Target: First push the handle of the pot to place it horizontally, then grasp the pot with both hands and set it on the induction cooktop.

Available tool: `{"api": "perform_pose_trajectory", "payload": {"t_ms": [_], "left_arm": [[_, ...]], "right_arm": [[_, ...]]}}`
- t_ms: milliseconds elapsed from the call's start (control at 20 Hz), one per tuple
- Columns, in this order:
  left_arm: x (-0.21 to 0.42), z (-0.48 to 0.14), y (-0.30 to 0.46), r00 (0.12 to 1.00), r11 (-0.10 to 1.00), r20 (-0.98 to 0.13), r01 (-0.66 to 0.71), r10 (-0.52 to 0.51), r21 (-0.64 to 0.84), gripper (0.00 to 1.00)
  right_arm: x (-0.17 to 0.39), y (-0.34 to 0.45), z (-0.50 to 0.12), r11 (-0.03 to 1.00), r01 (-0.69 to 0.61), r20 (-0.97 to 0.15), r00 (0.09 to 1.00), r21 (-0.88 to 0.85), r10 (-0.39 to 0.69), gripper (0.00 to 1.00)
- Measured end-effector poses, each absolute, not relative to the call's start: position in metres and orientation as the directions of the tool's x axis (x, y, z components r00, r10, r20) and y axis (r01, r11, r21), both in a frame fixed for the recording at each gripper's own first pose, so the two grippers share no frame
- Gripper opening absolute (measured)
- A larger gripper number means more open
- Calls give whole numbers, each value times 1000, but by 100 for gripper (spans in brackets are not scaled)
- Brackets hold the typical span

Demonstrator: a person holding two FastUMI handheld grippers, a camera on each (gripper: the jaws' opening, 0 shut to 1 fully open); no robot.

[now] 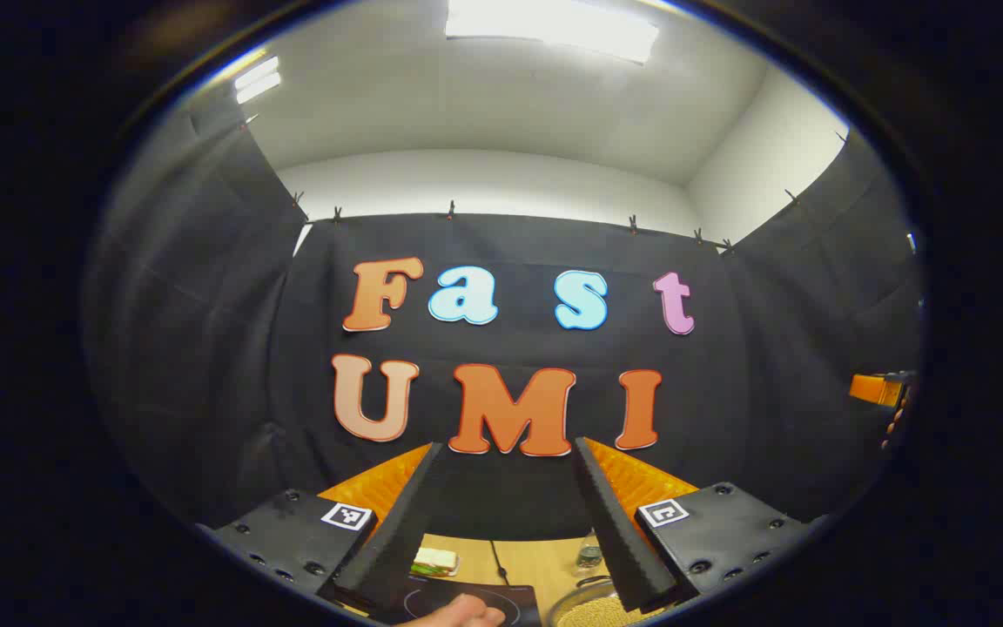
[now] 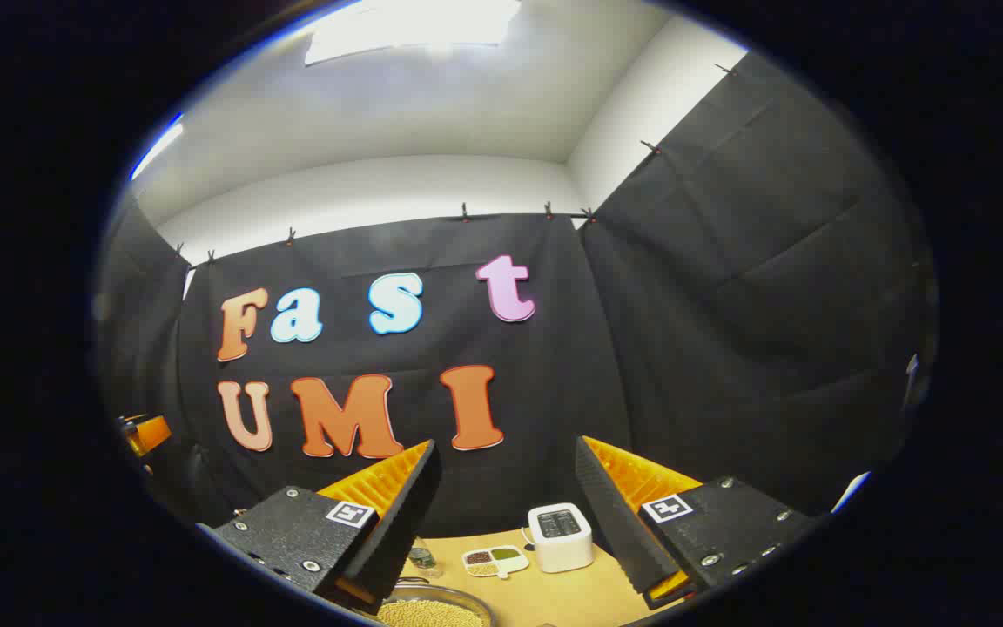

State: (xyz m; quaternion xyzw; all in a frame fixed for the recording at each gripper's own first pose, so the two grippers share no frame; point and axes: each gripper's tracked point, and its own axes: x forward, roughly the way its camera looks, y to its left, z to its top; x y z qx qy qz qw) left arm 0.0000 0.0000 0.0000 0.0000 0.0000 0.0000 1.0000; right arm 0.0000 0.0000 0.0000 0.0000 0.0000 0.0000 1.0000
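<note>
Pot (image 2: 434,611) of beans sat at the near worktop (image 2: 554,592) edge beside the cooktop (image 1: 467,601); both grippers (image 1: 501,514) (image 2: 506,514) hung high, fingers wide, holding nothing

No readable text or labels (toaster (image 2: 560,536) markings too small).

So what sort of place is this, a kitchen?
More likely a mock kitchen in a recording booth: black cloth walls clipped up around a wooden table holding a toaster, a cooktop and a pot.
</note>
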Motion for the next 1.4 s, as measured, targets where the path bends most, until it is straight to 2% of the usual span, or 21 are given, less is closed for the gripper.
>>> {"api": "perform_pose_trajectory", "payload": {"t_ms": [50, 100, 200, 300, 450, 600, 700, 800, 900, 1000, 1100, 1200, 1400], "left_arm": [[0, -1, 2, 1000, 1000, -11, 4, -4, -8, 97], [-1, -2, 5, 1000, 1000, -20, 2, -2, -6, 98], [-8, -3, 7, 1000, 1000, -31, 3, -3, 0, 95], [-13, 5, 9, 1000, 1000, -30, 0, 0, -3, 98], [-19, 33, 29, 998, 997, 18, -67, 66, 36, 97], [-26, 50, 22, 998, 998, 23, -57, 57, -9, 99], [-28, 59, 32, 997, 997, 32, -72, 71, 12, 98], [-29, 62, 27, 999, 998, 9, -52, 53, -42, 98], [-27, 71, 31, 999, 995, 12, -30, 31, -100, 99], [-27, 77, 45, 998, 998, 33, -51, 53, -46, 96], [-31, 71, 35, 999, 1000, 34, -22, 22, -8, 98], [-32, 66, 30, 999, 1000, 30, -9, 9, 4, 96], [-29, 44, 27, 1000, 1000, 15, 3, -3, 7, 98]], "right_arm": [[-2, 10, 3, 1000, -14, -3, 1000, -9, 14, 100], [-2, 19, 9, 999, -26, 7, 1000, -18, 26, 96], [-8, 26, 27, 999, -27, 53, 998, -32, 29, 96], [-18, 36, 39, 998, -43, 75, 996, -34, 46, 96], [-31, 59, 53, 995, -98, 62, 993, -15, 99, 100], [-38, 69, 75, 992, -120, 69, 990, -36, 123, 100], [-45, 74, 84, 990, -132, 68, 988, -51, 135, 96], [-48, 82, 91, 987, -153, 72, 985, -47, 156, 96], [-51, 86, 91, 985, -171, 63, 983, -37, 173, 96], [-52, 88, 89, 982, -183, 54, 981, -36, 185, 96], [-51, 89, 87, 981, -187, 59, 980, -47, 189, 96], [-51, 90, 79, 980, -185, 67, 980, -65, 190, 96], [-45, 97, 51, 976, -203, 45, 977, -76, 206, 96]]}}
